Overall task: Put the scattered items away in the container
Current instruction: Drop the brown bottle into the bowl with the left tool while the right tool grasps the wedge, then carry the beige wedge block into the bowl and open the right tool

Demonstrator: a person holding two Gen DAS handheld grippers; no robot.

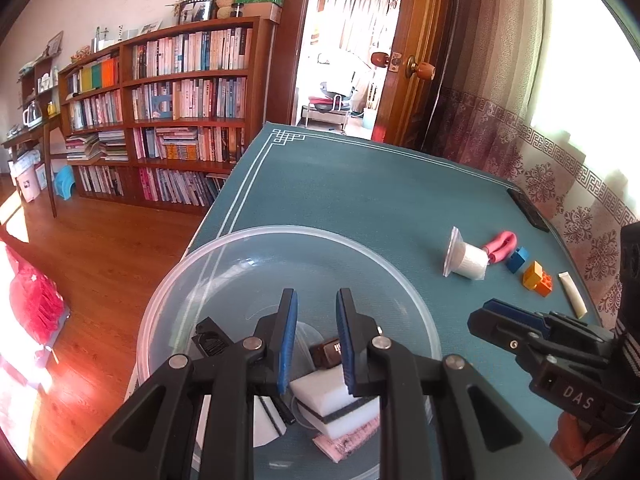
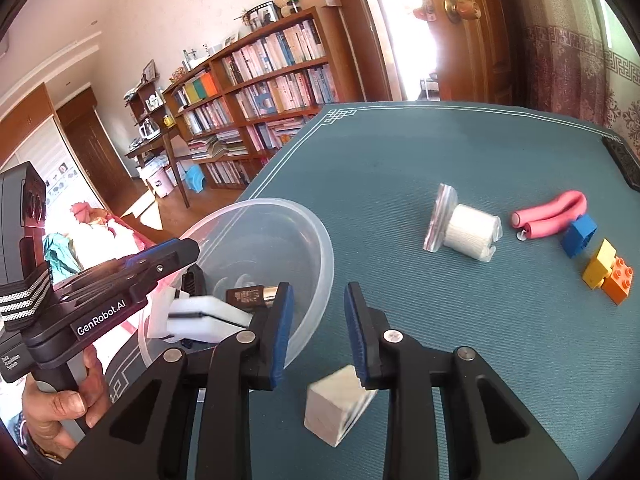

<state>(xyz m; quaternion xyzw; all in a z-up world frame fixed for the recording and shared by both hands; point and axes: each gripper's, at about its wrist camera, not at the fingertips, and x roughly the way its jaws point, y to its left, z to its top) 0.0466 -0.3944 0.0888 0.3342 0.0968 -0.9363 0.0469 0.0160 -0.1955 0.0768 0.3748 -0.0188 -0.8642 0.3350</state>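
Over the clear plastic container (image 1: 412,304), at the worktop (image 1: 360,200) edge nearest the bookshelf (image 1: 176,112), my left gripper (image 1: 316,340) hangs with jaws partly apart, nothing between them. Below it in the container: a white sponge block (image 1: 320,396), a small brown item (image 1: 326,354), a black clip (image 1: 210,340), a pink packet (image 1: 344,440).

My right gripper (image 2: 316,332) sits beside the container over the teal cloth, jaws partly open and holding nothing. A pale wooden block (image 2: 332,408) is just below its right finger, blurred; cannot tell if it touches the pad.

Scattered items lie toward the curtain-side edge: a white gauze roll (image 2: 468,232) in clear wrap, on its side. Next, a bent pink foam roller (image 2: 552,212), touching a blue brick (image 2: 578,234). Yellow brick (image 2: 598,266) and orange brick (image 2: 618,278) are joined, slightly apart from the blue one. A small cream tube (image 1: 573,294) lies nearest that edge, seen only from the left wrist. A black flat object (image 1: 528,208) sits at the far corner. Nothing stands between the gauze roll and the container.
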